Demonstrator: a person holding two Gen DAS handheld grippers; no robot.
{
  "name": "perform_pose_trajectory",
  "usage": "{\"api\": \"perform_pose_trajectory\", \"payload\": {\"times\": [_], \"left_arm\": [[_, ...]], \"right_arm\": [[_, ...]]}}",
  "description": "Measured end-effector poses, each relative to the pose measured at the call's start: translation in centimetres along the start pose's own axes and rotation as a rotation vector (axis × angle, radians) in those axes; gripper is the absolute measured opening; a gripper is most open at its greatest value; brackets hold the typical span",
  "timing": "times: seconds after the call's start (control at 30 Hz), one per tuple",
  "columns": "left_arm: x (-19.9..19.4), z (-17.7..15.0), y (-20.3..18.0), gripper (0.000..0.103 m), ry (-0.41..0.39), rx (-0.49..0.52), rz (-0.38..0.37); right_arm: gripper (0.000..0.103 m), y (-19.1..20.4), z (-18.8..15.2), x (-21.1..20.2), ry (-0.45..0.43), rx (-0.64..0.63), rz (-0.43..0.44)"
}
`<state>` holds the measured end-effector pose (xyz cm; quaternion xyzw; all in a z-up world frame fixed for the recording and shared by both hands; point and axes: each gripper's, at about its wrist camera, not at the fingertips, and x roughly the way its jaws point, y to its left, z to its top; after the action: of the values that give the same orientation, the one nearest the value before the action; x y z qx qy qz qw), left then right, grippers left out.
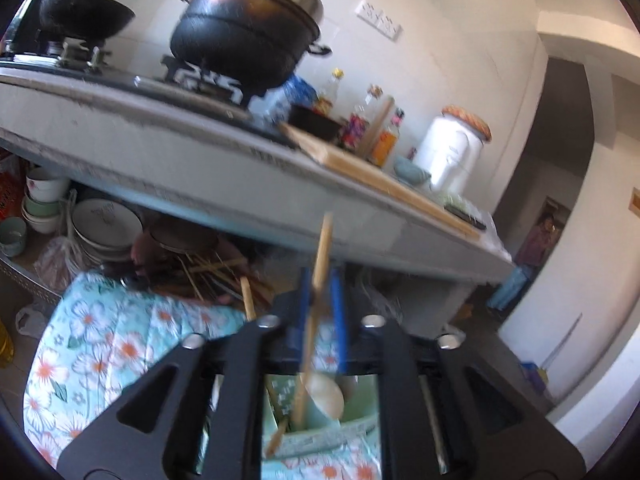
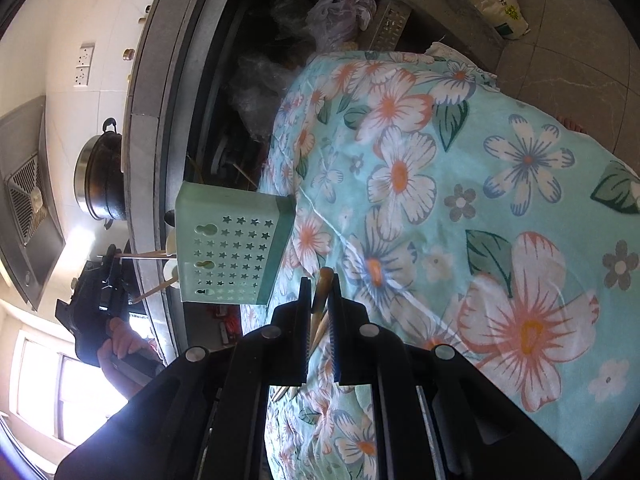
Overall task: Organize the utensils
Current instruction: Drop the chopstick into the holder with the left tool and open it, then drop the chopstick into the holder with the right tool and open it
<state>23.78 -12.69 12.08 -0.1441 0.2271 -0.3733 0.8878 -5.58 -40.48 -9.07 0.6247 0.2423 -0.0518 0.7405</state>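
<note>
the left gripper [image 1: 322, 280] pinches a wooden spoon's handle [image 1: 320, 256], its bowl [image 1: 326, 394] hanging at 6 o'clock over the green utensil holder [image 1: 352, 412]. the right gripper [image 2: 320, 284] clamps wooden chopsticks [image 2: 322, 292] above the floral cloth [image 2: 460, 200]. at its 10 o'clock stands the star-punched holder [image 2: 232, 248], beside the counter edge [image 2: 156, 120].

mint holder [image 2: 228, 252] (star cutouts), floral cloth [image 2: 460, 200]

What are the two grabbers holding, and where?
Left gripper pinches a wooden spoon mid-handle. Right gripper pinches wooden chopsticks near one end.
</note>
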Motion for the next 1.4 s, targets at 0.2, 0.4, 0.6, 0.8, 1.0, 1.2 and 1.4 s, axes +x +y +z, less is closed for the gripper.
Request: {"api": "perform_pose_trajectory", "payload": {"times": [0.2,0.4,0.6,0.8,1.0,1.2,1.4], "left_arm": [[-2.7,-2.1,-0.6,0.056,-0.002,0.027,-0.025],[-6.8,-4.5,-1.0,0.076,-0.006,0.078,-0.025],[-10.1,-7.7,0.2,0.083,0.027,0.123,0.038],[-12.2,-10.5,2.3,0.083,0.078,0.096,0.095],[-13.9,-11.4,3.9,0.083,0.073,0.066,0.135],[-14.6,-11.3,4.8,0.083,0.063,0.055,0.159],[-14.8,-11.3,5.3,0.083,0.068,0.051,0.17]], "right_arm": [[0.008,1.0,0.1,-1.2,-0.029,-0.04,0.001],[0.006,6.0,0.7,-4.0,-0.103,-0.224,0.02],[0.006,15.3,0.5,-7.2,-0.209,-0.533,0.054],[0.006,25.4,-1.1,-7.9,-0.308,-0.846,0.089],[0.006,32.8,-3.8,-5.9,-0.39,-1.097,0.085],[0.006,35.7,-5.9,-2.1,-0.412,-1.254,0.039],[0.006,35.7,-7.5,0.9,-0.392,-1.345,-0.012]]}}
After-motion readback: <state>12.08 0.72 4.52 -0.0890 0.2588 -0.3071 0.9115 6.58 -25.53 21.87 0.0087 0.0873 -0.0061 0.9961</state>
